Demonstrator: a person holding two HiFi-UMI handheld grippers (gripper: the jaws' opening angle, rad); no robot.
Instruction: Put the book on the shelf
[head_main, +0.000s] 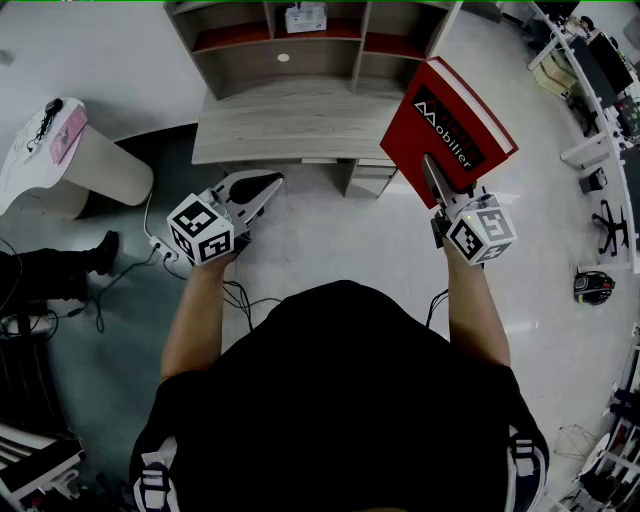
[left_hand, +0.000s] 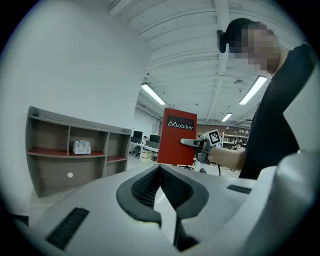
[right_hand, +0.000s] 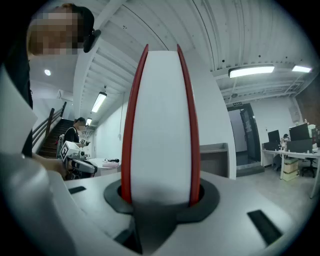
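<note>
A red hardcover book (head_main: 445, 130) with white lettering stands on edge in front of me, and my right gripper (head_main: 432, 168) is shut on its lower edge. In the right gripper view the book's white page edge (right_hand: 160, 125) rises between red covers, out of the jaws. The wooden shelf unit (head_main: 300, 45) stands ahead at the back of a pale desk top (head_main: 290, 120). My left gripper (head_main: 270, 187) hangs over the floor in front of the desk's left half, fingertips together and nothing between them. From the left gripper (left_hand: 160, 170) I see the shelf (left_hand: 75, 150) and the book (left_hand: 177, 137).
A small white box (head_main: 305, 18) sits in the shelf's upper middle compartment. A round white table (head_main: 60, 150) stands at the left, with cables (head_main: 160, 250) on the floor beside it. Desks and office chairs (head_main: 605, 220) line the right side.
</note>
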